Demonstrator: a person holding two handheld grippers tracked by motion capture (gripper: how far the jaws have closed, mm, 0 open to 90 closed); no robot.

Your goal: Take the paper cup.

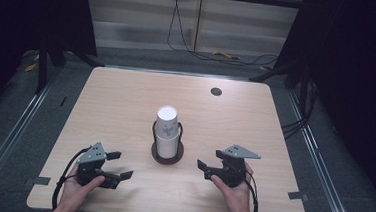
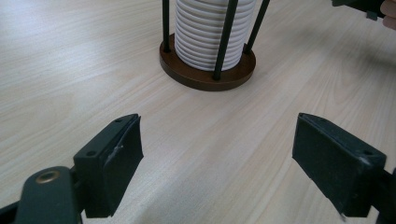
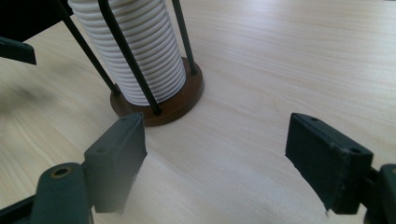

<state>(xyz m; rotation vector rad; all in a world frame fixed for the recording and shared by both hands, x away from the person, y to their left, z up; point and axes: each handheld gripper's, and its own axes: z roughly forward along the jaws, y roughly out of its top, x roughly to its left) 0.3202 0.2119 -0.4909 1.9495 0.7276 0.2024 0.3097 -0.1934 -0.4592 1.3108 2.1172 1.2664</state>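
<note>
Hands come in at the near edge of the table [image 1: 126, 96], each holding a gripper. Left gripper [image 1: 119, 164] sits in the person's left hand [image 1: 77, 188], its jaws spread wide with only bare wood between them; in the left gripper view the black pads [image 2: 122, 154] stand far apart and clamp nothing. Right gripper [image 1: 209, 163] rests in the right hand [image 1: 233, 188], jaws likewise spread and empty, pointing inward. Ahead of both tools, between them and a little beyond their tips, stands the stack of white paper cups [image 1: 167, 129], upright inside a holder of thin dark rods on a round brown base [image 1: 167, 157]. Neither gripper touches it. Beyond the stack, past the right gripper's far side, a small dark round hole [image 1: 216, 92] marks the tabletop near its far edge.
</note>
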